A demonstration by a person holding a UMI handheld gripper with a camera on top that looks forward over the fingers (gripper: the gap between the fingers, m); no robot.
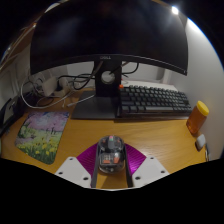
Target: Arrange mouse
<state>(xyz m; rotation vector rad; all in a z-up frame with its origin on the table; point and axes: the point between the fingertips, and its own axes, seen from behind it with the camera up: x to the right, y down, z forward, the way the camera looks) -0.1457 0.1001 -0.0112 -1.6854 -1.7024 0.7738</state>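
A small grey, partly see-through mouse (110, 150) sits between my two fingers, over the wooden desk (160, 145). My gripper (110, 156) is shut on the mouse, and both magenta pads (87, 158) press on its sides. Its underside and the desk directly below it are hidden. A colourful picture mouse mat (42, 135) lies on the desk, ahead and to the left of the fingers.
Beyond the fingers a black keyboard (152, 100) lies at the right, and the stand (107, 98) of a large dark monitor (110, 35) rises behind the mouse. An orange container (198, 117) and a small white object (202, 142) are far right. Cables (45, 90) trail at the back left.
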